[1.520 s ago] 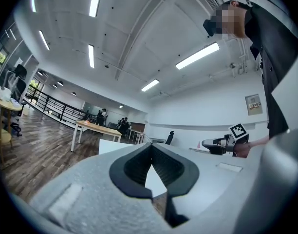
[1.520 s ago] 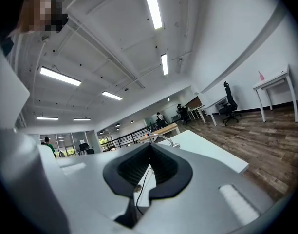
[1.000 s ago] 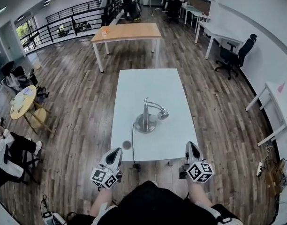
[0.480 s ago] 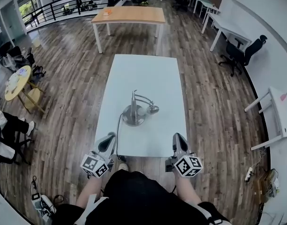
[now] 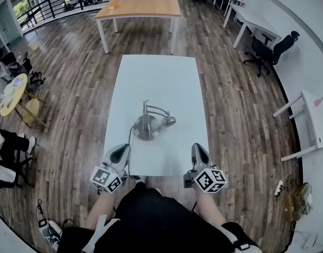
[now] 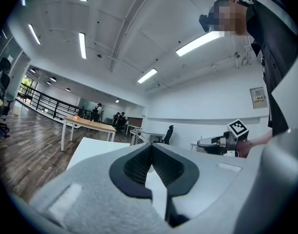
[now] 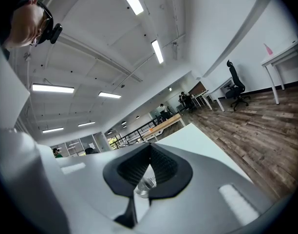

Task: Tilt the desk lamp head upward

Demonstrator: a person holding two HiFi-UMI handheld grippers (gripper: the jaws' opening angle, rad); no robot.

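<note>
Both claws have closed in on the counter's near edge. The left claw is shut and empty at the near-left corner. The desk lamp stands just ahead between them, its head reaching rightward. The right claw, also shut on nothing, looks nearer that head.

Lamp stands on table, in its near half, about midway across. Head lies right of the base. Cord runs from the base to the near edge, leftward. Left gripper sits over the near edge, left of the lamp; right gripper over the same edge, right of it. Both are apart from the lamp. Second table stands behind. Round table is well to the left.
</note>
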